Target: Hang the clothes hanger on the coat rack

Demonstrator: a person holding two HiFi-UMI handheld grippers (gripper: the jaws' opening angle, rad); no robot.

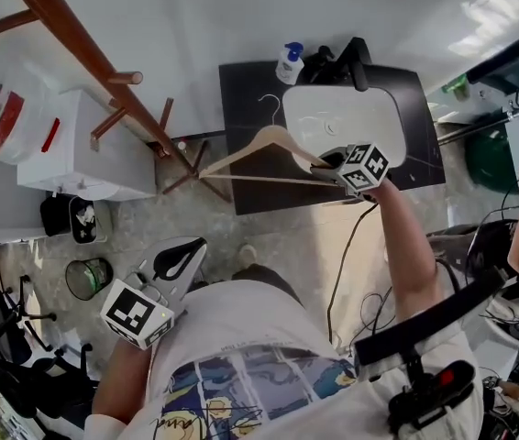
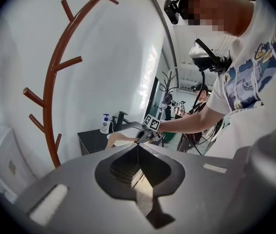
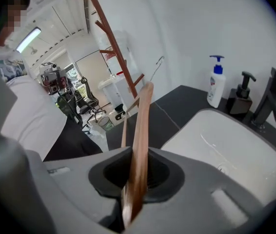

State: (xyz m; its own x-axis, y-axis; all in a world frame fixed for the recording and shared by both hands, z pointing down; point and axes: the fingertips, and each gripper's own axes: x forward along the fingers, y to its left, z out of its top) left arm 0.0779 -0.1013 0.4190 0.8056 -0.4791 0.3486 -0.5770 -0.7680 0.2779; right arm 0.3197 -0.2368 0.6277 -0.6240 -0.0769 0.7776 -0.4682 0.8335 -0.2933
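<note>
Clothes hanger (image 1: 241,152) sits clamped by one shoulder end in the right tool (image 1: 330,164), stretching ahead of it past the edge of the dark surface (image 1: 241,92), above open floor (image 1: 287,236). Pegs of the coat rack (image 1: 83,46) stand beyond its far tip. Left tool (image 1: 182,260), jaws together and empty, hangs low behind.

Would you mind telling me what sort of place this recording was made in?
Probably a lab or office space with a mock washroom corner: a white sink and soap bottle on a dark counter, a wooden coat rack, and office chairs beyond.
</note>
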